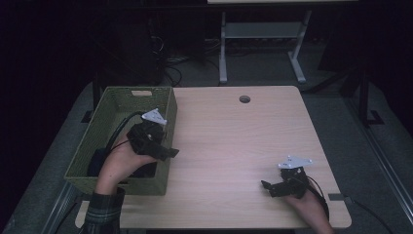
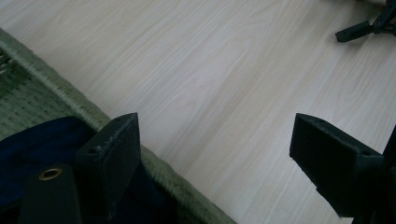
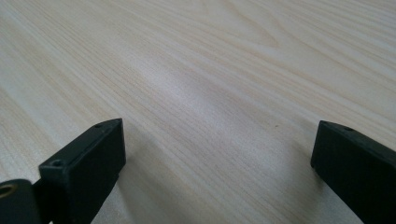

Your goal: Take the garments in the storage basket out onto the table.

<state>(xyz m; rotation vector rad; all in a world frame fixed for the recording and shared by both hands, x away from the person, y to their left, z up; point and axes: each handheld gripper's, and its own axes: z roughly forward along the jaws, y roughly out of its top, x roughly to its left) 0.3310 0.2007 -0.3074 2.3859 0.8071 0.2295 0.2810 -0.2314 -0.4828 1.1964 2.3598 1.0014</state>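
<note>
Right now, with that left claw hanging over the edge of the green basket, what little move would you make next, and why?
Probably lower the left claw back and down onto the dark blue cloth in the green basket. Its jaws stand wide open and empty, straddling the basket's rim, with the cloth just under one jaw. The right claw rests open over the bare table.

The dark blue cloth (image 2: pixel 42 140) in the basket (image 1: pixel 168 122) lies mostly hidden behind the left gripper (image 1: pixel 165 152).

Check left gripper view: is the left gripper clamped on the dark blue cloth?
No, the left gripper stands wide open over the basket rim, with the dark blue cloth lying beside one jaw.
</note>
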